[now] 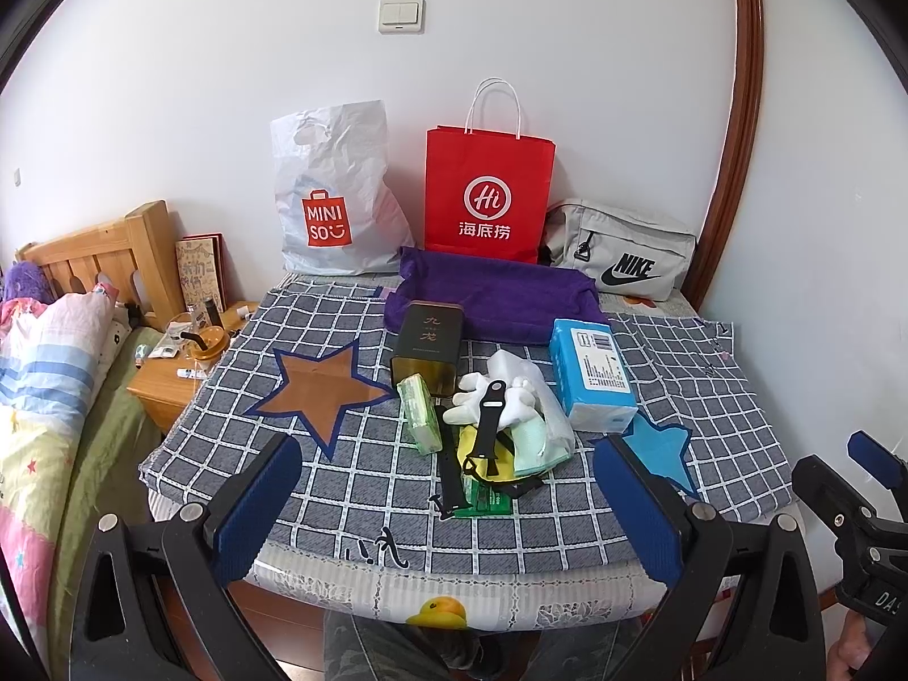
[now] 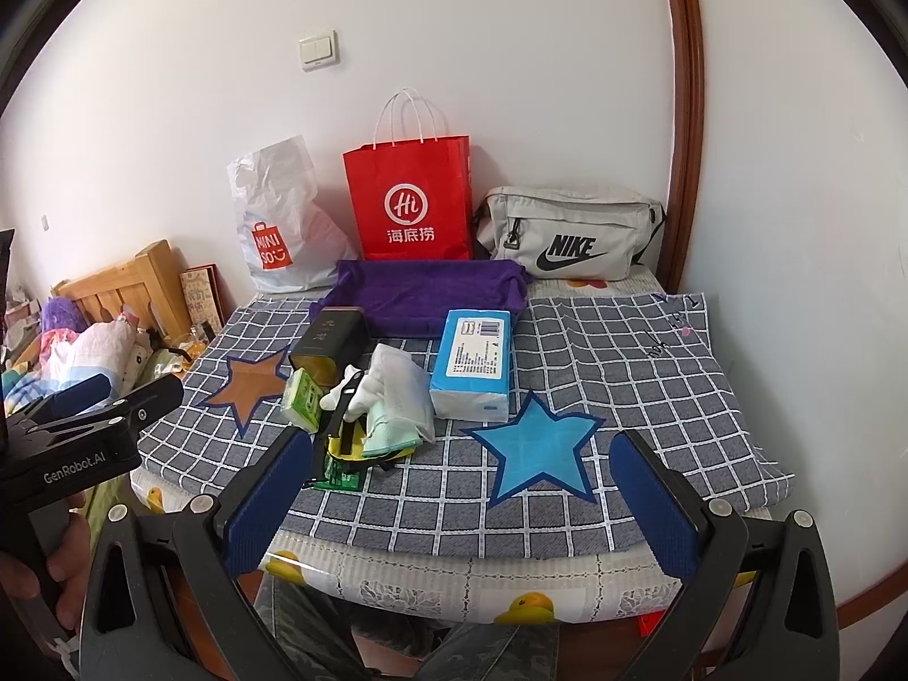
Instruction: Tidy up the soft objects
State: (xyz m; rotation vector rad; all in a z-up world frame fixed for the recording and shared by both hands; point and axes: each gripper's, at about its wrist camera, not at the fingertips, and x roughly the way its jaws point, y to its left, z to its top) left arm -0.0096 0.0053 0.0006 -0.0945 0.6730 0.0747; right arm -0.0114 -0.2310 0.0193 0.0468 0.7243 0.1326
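Grippers first: the left gripper (image 1: 448, 488) hangs at the near edge of the table with its blue-padded jaws spread wide and nothing between them, and the right gripper (image 2: 462, 482) beside it is likewise spread wide and empty. Both sit low over the checked cloth (image 1: 352, 488) that covers the table, grey-blue with white lines. A brown star patch (image 1: 320, 389) lies on the cloth to the left and a blue star patch (image 2: 536, 451) to the right. Between the stars sits a small heap: a green sachet (image 1: 488, 502) at the front, a black watch strap (image 1: 488, 425) lying over a yellow item (image 1: 474, 454), a white glove (image 1: 482, 391), a pale green cloth in a clear wrapper (image 1: 536, 442) and a green tissue pack (image 1: 419, 413) at the left of the heap. Just behind the heap stands a dark tin (image 1: 428, 343), and to its right a blue pack of tissues (image 1: 593, 371). Farther back a folded purple towel (image 1: 499, 292) lies flat. Against the wall stand a white Miniso bag (image 1: 335, 193), a red paper bag (image 1: 488, 193) and a grey Nike pouch (image 1: 624, 255).
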